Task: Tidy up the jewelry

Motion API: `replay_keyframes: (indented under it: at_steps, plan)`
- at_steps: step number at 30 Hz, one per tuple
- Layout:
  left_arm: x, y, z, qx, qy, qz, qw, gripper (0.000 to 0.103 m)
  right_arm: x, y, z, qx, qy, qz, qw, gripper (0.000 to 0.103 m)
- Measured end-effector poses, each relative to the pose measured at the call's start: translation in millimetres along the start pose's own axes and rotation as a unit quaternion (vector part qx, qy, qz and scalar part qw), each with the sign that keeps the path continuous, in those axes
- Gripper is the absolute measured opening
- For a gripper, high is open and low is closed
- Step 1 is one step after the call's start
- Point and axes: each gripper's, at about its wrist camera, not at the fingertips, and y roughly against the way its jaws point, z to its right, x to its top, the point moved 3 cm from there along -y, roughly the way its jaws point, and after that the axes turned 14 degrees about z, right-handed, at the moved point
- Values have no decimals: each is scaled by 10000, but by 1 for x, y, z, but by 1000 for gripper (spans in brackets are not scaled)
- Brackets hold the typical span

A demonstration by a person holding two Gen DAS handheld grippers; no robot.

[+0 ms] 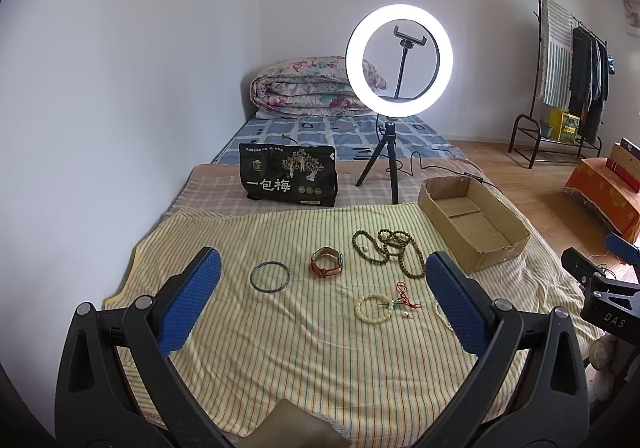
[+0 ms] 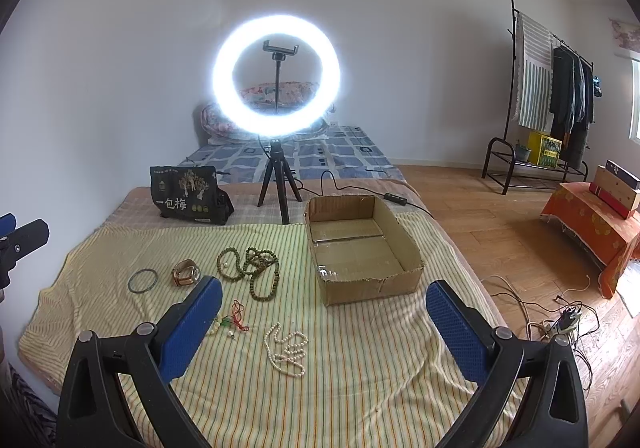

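Observation:
Jewelry lies spread on a yellow striped cloth [image 1: 280,348]. A dark green bangle [image 1: 270,276] is at the left, a brown-strapped watch [image 1: 327,262] beside it, and a long strand of olive beads [image 1: 390,252] farther right. A white bead bracelet with a red cord [image 1: 378,307] lies nearer me. A white pearl necklace [image 2: 285,348] lies in front of the right gripper. An empty cardboard box [image 2: 360,244] stands at the cloth's right. My left gripper [image 1: 322,284] and right gripper [image 2: 324,312] both hover above the cloth, open, with nothing between the blue pads.
A lit ring light on a tripod [image 1: 394,152] and a black printed bag [image 1: 289,175] stand behind the cloth. A folded quilt [image 1: 304,88] lies at the bed's far end. Wooden floor, cables [image 2: 560,320], a clothes rack [image 2: 552,108] and an orange-draped stand [image 2: 592,224] are to the right.

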Motion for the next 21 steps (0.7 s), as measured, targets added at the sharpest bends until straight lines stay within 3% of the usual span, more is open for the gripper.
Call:
replay_keyframes:
  at_steps: [21]
  plan:
    - [-7, -10, -7, -12, -6, -118, 9999, 103, -3, -6, 0, -159, 50, -187, 9997, 103]
